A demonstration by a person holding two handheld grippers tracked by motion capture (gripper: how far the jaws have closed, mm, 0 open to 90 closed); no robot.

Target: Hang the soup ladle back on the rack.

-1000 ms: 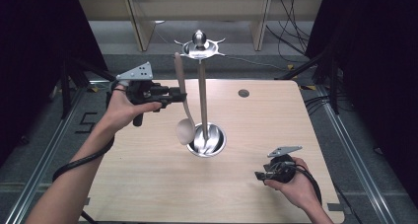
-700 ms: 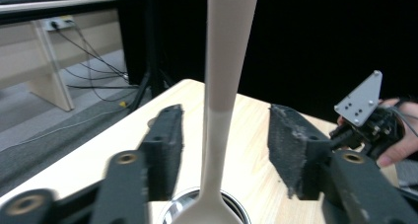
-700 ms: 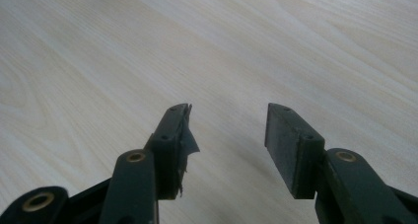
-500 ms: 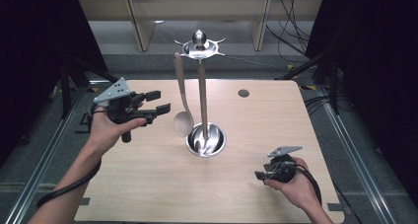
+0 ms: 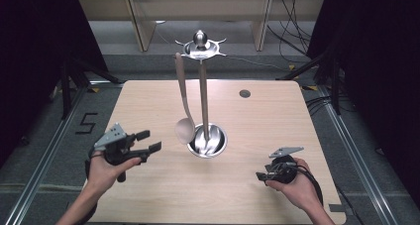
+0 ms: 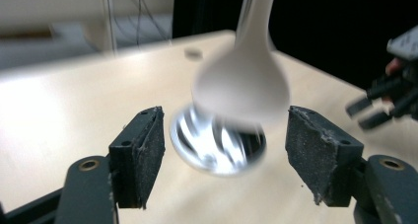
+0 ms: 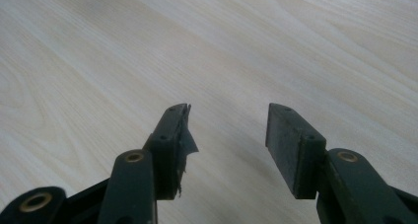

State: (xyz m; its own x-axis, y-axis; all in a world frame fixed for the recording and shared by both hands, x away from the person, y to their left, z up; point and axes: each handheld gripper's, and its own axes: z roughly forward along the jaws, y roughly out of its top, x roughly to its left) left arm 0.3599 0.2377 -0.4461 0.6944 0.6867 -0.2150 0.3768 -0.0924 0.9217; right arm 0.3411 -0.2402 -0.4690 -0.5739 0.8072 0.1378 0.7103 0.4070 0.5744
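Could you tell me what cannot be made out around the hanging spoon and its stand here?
- Spoon handle top, left gripper view: cut off by the upper edge.
- Spoon's hook on the stand, high view: too small.
- Stand base, left gripper view: blurred, partly behind the spoon bowl.

The middle of the table [image 5: 148, 101] is obstructed by the steel stand [image 5: 203, 101] and the spoon [image 5: 183, 111] hung beside its pole. Bare tabletop is found left, right and in front. Nothing is held between the left gripper [image 5: 151, 141] jaws.
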